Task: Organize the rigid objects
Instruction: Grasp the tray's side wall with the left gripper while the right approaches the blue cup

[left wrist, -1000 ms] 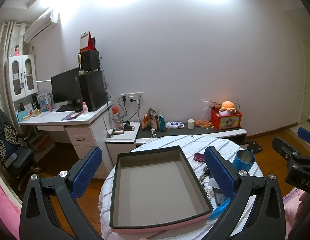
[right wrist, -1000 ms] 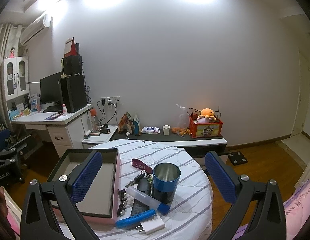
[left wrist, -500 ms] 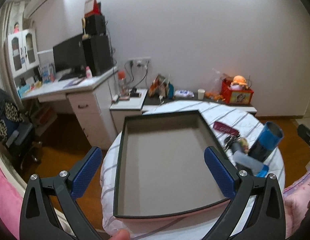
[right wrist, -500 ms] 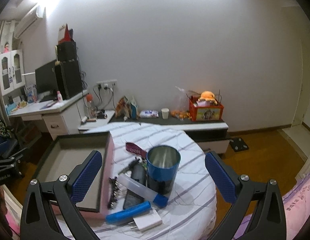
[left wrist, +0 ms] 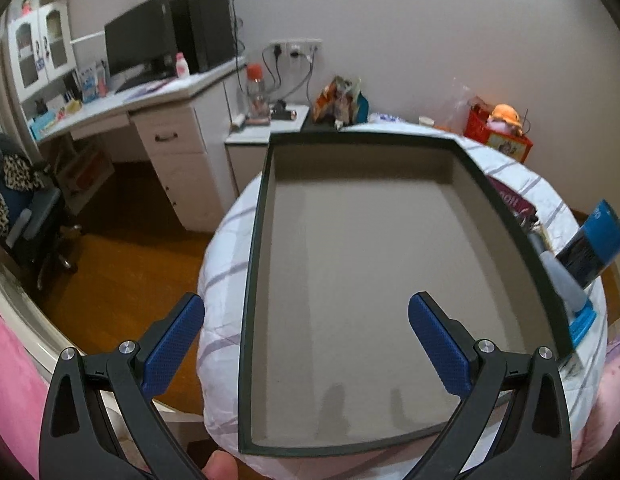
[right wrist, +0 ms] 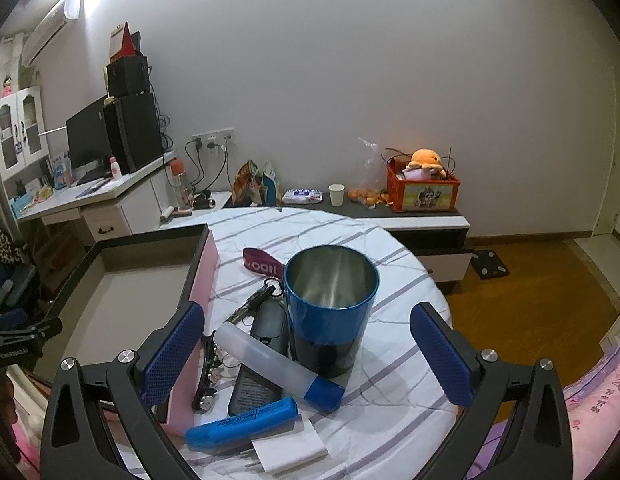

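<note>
A shallow box [left wrist: 250,280] with a dark rim, grey inside and pink outer wall [right wrist: 204,276] lies empty on the round table. My left gripper [left wrist: 306,340] hangs open above its near half. Right of the box stands a blue metal cup [right wrist: 330,308]; in front of it lie a clear tube with a blue cap [right wrist: 270,360], a blue marker [right wrist: 242,424], a white charger [right wrist: 290,446], a dark remote [right wrist: 256,384], keys with a maroon strap [right wrist: 262,266] and a black hair clip [right wrist: 206,376]. My right gripper [right wrist: 306,344] is open, holding nothing, just short of the cup.
The table wears a white striped cloth [right wrist: 402,300]. Behind it run a low dark-topped cabinet [right wrist: 430,216] with a red toy box [right wrist: 422,192] and a white desk [left wrist: 158,120] with a monitor. Wooden floor lies to the right [right wrist: 542,292]. Pink fabric borders the near edge.
Both grippers have tilted down and come closer to the table. The left one now looks into the box from above; the right one is nearer the cup. Both stayed open.
</note>
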### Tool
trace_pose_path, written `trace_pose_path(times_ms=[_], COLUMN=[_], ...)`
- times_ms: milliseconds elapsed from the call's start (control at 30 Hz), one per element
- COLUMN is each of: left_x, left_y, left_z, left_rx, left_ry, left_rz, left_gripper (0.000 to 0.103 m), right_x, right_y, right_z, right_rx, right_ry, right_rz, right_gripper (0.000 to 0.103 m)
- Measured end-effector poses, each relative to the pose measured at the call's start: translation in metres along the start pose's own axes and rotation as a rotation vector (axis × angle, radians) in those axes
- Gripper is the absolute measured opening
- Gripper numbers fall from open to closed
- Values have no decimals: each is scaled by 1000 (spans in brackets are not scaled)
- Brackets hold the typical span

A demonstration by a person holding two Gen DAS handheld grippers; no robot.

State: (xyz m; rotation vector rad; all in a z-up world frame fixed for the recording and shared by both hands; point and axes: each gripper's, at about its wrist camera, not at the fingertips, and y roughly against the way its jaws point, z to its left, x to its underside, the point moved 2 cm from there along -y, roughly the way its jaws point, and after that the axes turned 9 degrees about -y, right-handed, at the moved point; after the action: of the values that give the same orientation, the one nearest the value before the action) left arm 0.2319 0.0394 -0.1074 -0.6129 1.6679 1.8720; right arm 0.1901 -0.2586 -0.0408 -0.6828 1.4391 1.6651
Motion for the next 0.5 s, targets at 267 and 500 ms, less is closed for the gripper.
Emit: trace_pose_path(times_ms=[267,500], left_x=[19,26], left_y=[-26,-30], left_z=[16,21], left_rx=[23,76], left_ry=[7,17], left_rz=[102,136], left_gripper=[67,37], right_x=[-1,-2], right_y=[-14,-20], right_z=[-5,-6], right_rx=[1,-7], right_ry=[-14,-13], right_rz=[16,27], right_gripper=[103,103])
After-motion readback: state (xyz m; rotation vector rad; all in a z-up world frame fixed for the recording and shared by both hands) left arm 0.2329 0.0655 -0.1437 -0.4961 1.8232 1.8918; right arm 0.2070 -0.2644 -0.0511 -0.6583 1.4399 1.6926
